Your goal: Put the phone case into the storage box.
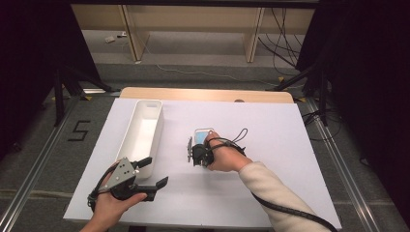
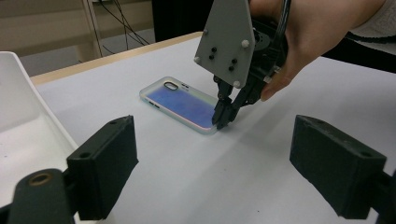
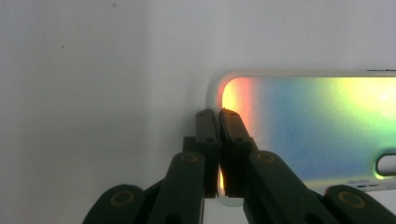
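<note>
- Two hand-held grippers work over a white-topped table (image 1: 270, 193), where a person's arms come in from the near edge.
- A long white tray (image 1: 126, 137) lies toward the table's left edge, its length running from the near side toward the far side; it looks empty.
- The left gripper (image 1: 155, 173) waits by the tray's near end, close to the near-left corner, jaws spread wide with nothing between them.
- The right gripper (image 2: 221, 116) points down at mid-table, jaws pinched on the rim of a phone case (image 2: 180, 101) at its near end.
- The phone case, iridescent with a pale frosted rim, lies flat around the middle of the table, to the right of the tray and well apart from it. Its long axis runs away from the right gripper toward the far edge, roughly parallel to the tray.
- The right hand (image 1: 223, 157) is on the case, clearly nearer than the left; any carry to the tray would likely go leftward across the open surface.
</note>
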A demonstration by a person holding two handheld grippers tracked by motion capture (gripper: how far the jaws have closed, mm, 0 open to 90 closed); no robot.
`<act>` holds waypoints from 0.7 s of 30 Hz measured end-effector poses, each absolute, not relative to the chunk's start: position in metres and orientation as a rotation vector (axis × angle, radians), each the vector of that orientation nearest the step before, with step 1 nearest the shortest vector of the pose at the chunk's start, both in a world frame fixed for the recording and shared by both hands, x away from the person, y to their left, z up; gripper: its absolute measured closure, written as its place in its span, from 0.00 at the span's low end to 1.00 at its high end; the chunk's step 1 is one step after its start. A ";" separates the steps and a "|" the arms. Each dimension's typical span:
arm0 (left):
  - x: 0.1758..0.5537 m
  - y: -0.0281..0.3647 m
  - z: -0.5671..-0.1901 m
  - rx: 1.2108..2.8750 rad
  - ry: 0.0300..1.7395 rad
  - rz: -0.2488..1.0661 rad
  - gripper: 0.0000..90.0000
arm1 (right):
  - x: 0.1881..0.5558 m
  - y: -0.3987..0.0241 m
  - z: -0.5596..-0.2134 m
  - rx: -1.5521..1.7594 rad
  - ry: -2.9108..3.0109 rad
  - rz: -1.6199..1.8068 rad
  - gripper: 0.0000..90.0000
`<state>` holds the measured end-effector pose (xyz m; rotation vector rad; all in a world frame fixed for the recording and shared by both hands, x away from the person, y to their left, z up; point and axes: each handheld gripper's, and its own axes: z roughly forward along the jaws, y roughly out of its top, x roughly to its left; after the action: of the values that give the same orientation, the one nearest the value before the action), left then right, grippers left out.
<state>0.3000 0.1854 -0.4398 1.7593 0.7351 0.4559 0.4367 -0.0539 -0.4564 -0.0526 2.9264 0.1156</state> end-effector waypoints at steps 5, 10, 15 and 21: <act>0.300 0.185 -0.440 1.761 0.735 0.457 0.16 | 0.436 -0.055 -0.457 -0.101 2.904 0.155 0.98; 0.300 0.185 -0.440 1.761 0.735 0.457 0.16 | 0.436 -0.057 -0.458 -0.153 2.890 0.187 0.98; 0.300 0.186 -0.440 1.761 0.735 0.458 0.16 | 0.432 -0.059 -0.455 -0.134 2.867 0.221 0.99; 0.300 0.185 -0.440 1.760 0.736 0.457 0.16 | 0.429 -0.062 -0.452 -0.145 2.827 0.285 0.99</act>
<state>0.3000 0.1854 -0.4400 1.7605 0.7359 0.4575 0.4290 -0.0624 -0.4521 -0.1447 2.8268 0.2850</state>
